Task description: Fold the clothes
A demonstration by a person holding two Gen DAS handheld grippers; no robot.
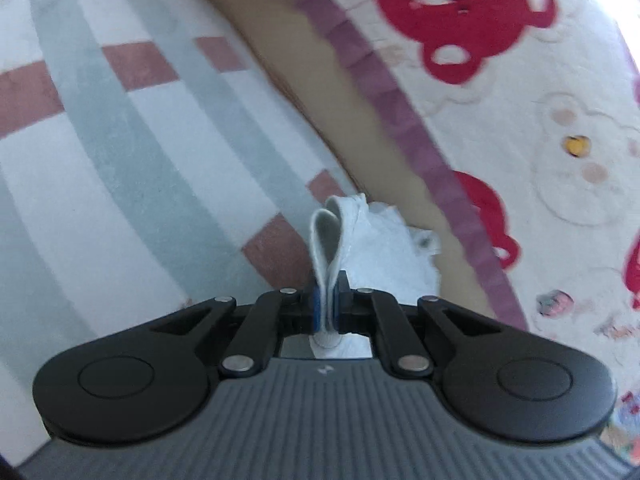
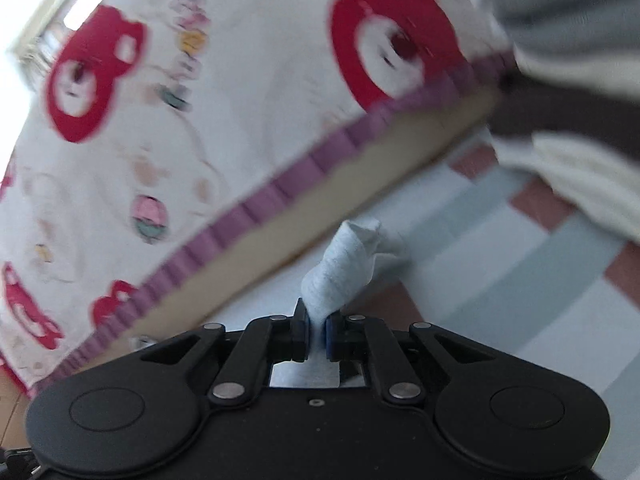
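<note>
**A:** How are the jaws standing?

**B:** Both pairs are nearly together, each pinching cloth. The left gripper is clamping a white garment between its blue pads; a doubled edge of the fabric is looping up out of the jaws, and the rest is bunching just past the fingertips, to their right.

**A:** And the other one?

**B:** The right gripper is squeezing a twisted bunch of white ribbed fabric. The cloth is rising from the narrow gap and leaning toward the right. Whether both grippers are gripping one and the same garment, I cannot tell.

**A:** Where is the cloth hanging?

**B:** In both wrist views it is hanging in the air above a carpet with pale grey-blue, white and reddish-brown bands, close to the edge of a bed.

**A:** What is covering the bed?

**B:** A cream bedspread printed with red bears, with a purple trim running along its edge and a tan side panel showing beneath it. The right wrist view is showing the same bedspread, blurred.

**A:** Anything else?

**B:** In the upper right of the right wrist view, blurred grey, dark and cream cloth is filling the corner; I cannot tell what it is.
</note>
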